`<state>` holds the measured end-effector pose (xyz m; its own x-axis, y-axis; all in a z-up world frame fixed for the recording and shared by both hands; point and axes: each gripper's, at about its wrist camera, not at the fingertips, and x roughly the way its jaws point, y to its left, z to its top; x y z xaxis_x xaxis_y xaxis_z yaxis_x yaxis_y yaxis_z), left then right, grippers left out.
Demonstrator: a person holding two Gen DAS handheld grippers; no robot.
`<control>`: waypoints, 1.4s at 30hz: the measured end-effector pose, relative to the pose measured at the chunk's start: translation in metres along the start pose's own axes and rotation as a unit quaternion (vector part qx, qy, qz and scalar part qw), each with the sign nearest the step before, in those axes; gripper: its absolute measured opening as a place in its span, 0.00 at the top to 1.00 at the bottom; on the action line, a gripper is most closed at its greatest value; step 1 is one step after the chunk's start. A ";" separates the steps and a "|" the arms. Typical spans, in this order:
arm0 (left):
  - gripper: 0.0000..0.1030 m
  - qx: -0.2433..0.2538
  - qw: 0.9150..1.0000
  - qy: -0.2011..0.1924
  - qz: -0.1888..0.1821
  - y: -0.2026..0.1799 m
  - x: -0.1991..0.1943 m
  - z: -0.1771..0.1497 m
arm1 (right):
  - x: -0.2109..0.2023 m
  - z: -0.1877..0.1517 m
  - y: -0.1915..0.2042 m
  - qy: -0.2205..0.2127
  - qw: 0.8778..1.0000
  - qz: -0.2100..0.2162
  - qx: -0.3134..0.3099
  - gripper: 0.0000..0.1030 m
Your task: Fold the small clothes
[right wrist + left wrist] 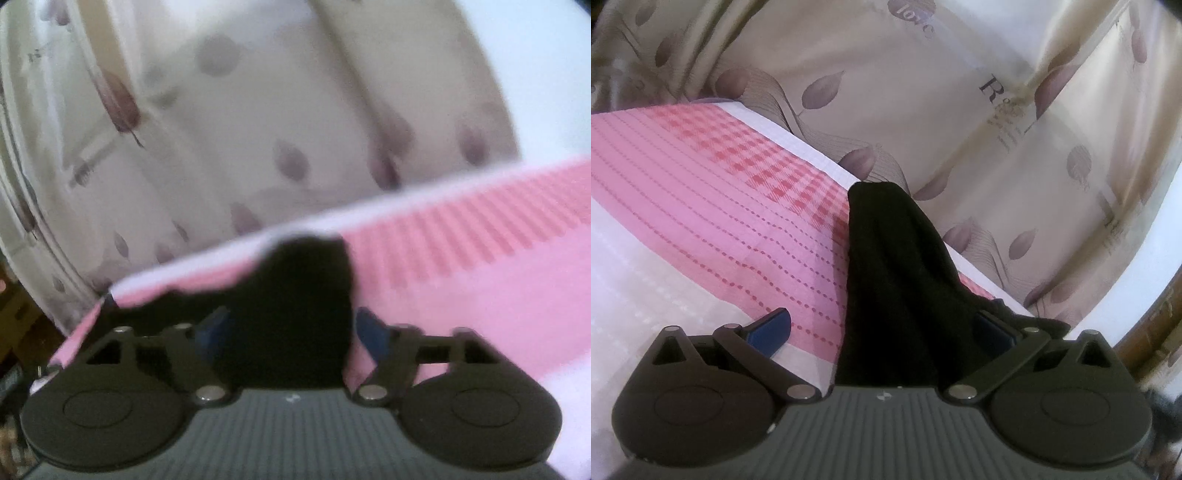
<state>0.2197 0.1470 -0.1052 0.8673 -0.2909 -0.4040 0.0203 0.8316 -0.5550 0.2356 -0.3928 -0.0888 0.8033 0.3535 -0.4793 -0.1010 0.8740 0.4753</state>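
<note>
The left hand-held gripper (879, 328) tilts downward, jaws spread astride the black garment (886, 258); the right hand-held gripper (291, 332) likewise (blurred), gripping nothing.

Garment (897, 280) lay on the bedsheet (713, 206) near its far edge, stretched away between the fingers of the left gripper (882, 328), curtain (960, 110) hung behind the bed, right gripper (291, 332) straddled the garment's near end, fingers either side

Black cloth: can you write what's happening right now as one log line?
black cloth: lying on pink checked sheet | left gripper: open, cloth between fingers | right gripper: open, view blurred
</note>
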 end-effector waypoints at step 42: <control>0.00 0.120 0.988 0.041 0.090 -0.037 0.015 -0.008 | 0.003 -0.037 -0.009 0.021 0.999 0.028 0.013 0.24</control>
<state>0.2273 0.1079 -0.0965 0.8242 -0.1582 -0.5438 -0.0037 0.9587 -0.2845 0.2175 -0.3872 -0.1218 0.7714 0.4164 -0.4812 -0.1305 0.8436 0.5208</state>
